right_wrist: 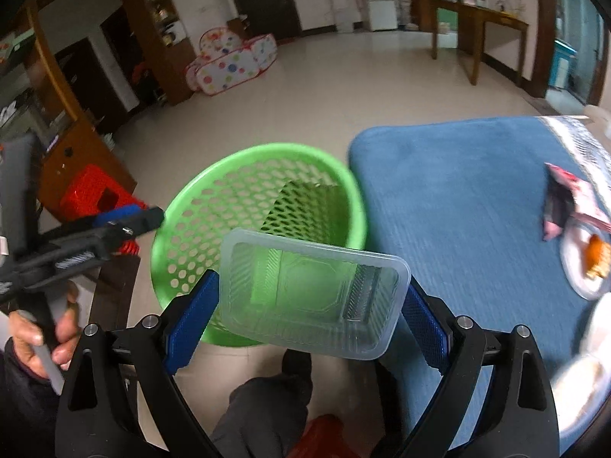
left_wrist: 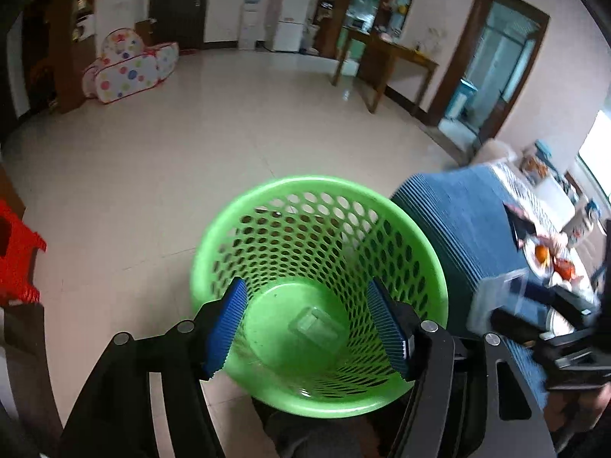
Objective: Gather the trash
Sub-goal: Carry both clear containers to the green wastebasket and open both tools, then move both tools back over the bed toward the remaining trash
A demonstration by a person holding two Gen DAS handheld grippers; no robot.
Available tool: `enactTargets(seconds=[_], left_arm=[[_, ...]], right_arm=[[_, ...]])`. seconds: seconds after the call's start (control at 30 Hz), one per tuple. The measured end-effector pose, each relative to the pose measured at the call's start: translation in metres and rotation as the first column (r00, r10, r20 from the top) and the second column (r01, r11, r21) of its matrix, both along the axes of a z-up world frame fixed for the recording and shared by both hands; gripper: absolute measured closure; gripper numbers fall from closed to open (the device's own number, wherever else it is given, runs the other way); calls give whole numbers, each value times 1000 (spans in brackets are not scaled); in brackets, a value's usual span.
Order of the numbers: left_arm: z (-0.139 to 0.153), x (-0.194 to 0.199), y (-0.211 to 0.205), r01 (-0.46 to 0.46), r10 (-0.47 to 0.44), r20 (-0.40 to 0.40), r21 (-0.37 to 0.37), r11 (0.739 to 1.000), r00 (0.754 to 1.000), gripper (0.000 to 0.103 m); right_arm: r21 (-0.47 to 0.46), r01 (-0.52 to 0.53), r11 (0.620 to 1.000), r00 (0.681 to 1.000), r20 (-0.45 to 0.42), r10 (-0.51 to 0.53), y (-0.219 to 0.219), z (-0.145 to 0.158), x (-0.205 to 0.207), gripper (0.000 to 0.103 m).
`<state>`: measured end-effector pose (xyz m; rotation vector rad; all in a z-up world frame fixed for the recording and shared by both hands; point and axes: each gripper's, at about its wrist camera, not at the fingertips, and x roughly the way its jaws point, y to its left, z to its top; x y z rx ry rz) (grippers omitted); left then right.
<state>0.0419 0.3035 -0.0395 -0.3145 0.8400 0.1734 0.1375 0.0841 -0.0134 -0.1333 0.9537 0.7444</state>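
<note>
**Clear tray held over the green basket; another already lies inside**

The right gripper (right_wrist: 311,315) grasps a clear plastic tray (right_wrist: 313,297) by its two short ends, one blue pad pressed against each side. The tray hangs tilted, its open side facing the camera, just above the near rim of the green basket (right_wrist: 191,206), which stands on the tiled floor (right_wrist: 305,87) close against the left edge of the blue-covered table (right_wrist: 458,198).

The left gripper (left_wrist: 307,328) is released: its ribbed blue pads (left_wrist: 229,328) stand apart with nothing between them, poised above the basket's mouth (left_wrist: 229,229). On the basket's solid bottom lies a second clear container (left_wrist: 315,326), free of both pads. In the right wrist view the left gripper shows at the left, above the basket's left rim, held by a hand (right_wrist: 46,328).

Toward the table's right edge lie a pink-and-black wrapper (right_wrist: 561,202) and a plate (right_wrist: 576,263) carrying something orange, both blurred. A red stool (right_wrist: 95,194) stands on the floor left of the basket. Farther back are a polka-dot play tent (right_wrist: 233,61) and a wooden side table (right_wrist: 481,19) by the wall.
</note>
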Motion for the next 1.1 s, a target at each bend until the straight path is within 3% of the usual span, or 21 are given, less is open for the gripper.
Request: enactTargets(seconds=[0.27, 0.53, 0.8, 1.1], left_arm=[[0, -14, 19, -59, 60, 7, -22, 998, 998, 35], [2, -17, 21, -79, 79, 14, -39, 996, 997, 34], [16, -14, -6, -37, 38, 40, -29, 999, 998, 34], [26, -1, -66, 65, -63, 58, -31, 997, 996, 26]], right_arm=[[-15, -61, 998, 997, -49, 60, 42, -22, 6, 11], [21, -62, 998, 996, -56, 63, 39, -18, -3, 8], [32, -2, 999, 1000, 7, 1, -7, 4, -31, 8], [25, 131, 991, 987, 85, -133, -97, 21, -57, 8]])
